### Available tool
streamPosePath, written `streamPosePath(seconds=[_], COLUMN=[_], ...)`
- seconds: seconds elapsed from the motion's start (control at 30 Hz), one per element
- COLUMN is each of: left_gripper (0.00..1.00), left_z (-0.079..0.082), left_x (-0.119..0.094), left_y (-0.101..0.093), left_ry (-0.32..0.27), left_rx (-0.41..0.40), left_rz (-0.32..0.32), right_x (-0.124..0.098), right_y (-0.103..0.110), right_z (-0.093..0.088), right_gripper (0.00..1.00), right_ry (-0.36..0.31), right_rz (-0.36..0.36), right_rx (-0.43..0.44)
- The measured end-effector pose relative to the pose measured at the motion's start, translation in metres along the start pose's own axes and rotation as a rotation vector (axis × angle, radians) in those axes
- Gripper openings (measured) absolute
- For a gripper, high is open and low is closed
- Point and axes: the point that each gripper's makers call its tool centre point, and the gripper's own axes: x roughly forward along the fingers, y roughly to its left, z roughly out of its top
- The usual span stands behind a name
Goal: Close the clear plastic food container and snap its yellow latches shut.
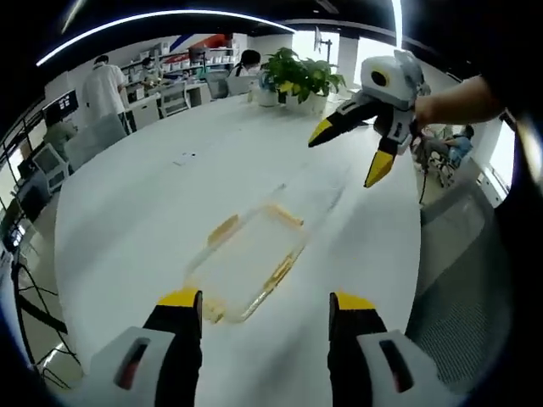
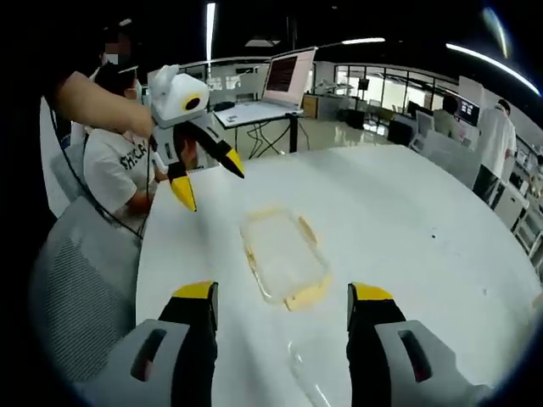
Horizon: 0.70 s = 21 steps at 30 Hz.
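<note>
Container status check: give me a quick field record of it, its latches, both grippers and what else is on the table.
container: clear plastic food container lying flat on the white table
latches: yellow latches visible along its edges; cannot tell whether they are snapped
left gripper: open, above the table short of the container, holding nothing
right gripper: open, raised above the table, not touching the container
contact: neither gripper touches the container
background: potted plant at the far table edge; laptop on a stand beyond the table
</note>
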Motion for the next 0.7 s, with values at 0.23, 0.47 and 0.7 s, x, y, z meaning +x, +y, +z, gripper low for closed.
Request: streamPosePath(seconds=[0.23,0.47,0.7], left_gripper=[0.55,0.53,0.54], left_z=[-0.011,-0.016,-0.023], left_x=[0.013,0.023,0.030], left_y=[0.014,0.022,0.029], left_ry=[0.080,0.120,0.167], left_rx=[0.050,0.070,0.113], left_rz=[-0.041,-0.083,-0.104], right_x=[0.018,0.030,0.041], right_y=[-0.012,-0.015,-0.012], right_z=[-0.006,-0.008,-0.017], right_gripper=[0.57,0.58,0.58], right_ry=[0.059,0.101,0.163], right_rz=[0.021,0.052,0.075], right_rx=[-0.041,-0.043,-0.078])
